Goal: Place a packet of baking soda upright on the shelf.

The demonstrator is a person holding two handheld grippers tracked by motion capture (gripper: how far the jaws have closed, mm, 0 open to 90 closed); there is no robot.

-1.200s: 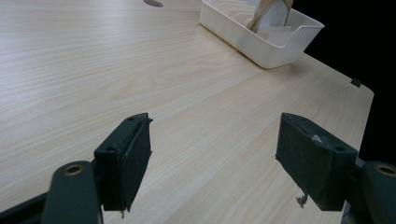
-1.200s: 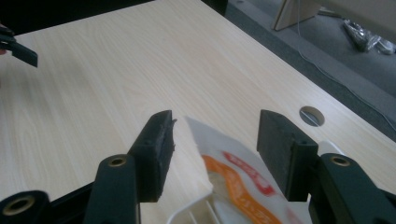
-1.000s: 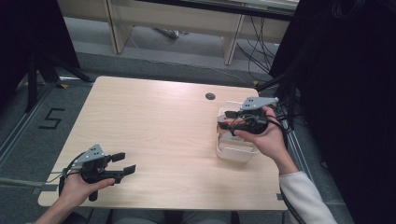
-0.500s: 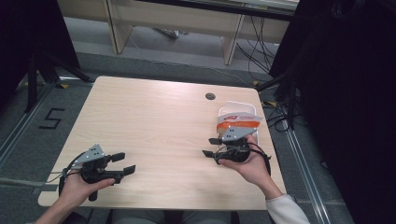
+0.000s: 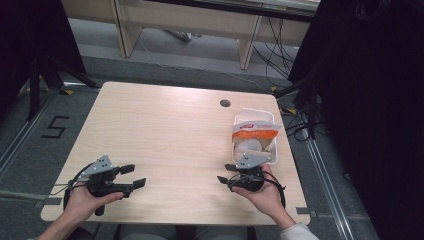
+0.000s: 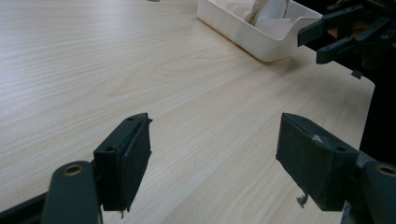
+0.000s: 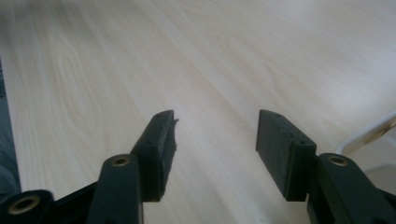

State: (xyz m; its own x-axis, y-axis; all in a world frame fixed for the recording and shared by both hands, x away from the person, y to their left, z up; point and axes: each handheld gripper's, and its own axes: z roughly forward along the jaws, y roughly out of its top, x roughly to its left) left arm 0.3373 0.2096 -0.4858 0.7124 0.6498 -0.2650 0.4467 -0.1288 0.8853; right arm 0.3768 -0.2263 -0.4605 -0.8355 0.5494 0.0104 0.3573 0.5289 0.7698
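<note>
The right gripper [image 5: 227, 179] is held low over the wooden table [image 5: 165, 130], just in front of the white tray [image 5: 254, 114], with its jaws spread apart and nothing between them; they point away from the tray, across the bare tabletop. In the right gripper view the two black jaws [image 7: 212, 140] are seen parted over plain wood, and a pale curved edge of the tray [image 7: 369, 133] is cut off at the frame's right side. The right hand [image 5: 262, 192] is wrapped around the body from behind, the wrist coming up from the table's near edge.

The left gripper [image 5: 135, 176] is held well apart from the tray, near the table's opposite front corner, its jaws likewise released and empty, directed toward the tray. The left hand [image 5: 85, 197] is closed around its handle.

An orange-and-white packet [image 5: 254, 134] is seen lying in the tray; its printing is too small to be read. In the left gripper view the tray [image 6: 254, 35] is partly cut off at the top, and the right gripper [image 6: 345, 32] is seen beside it.
</note>
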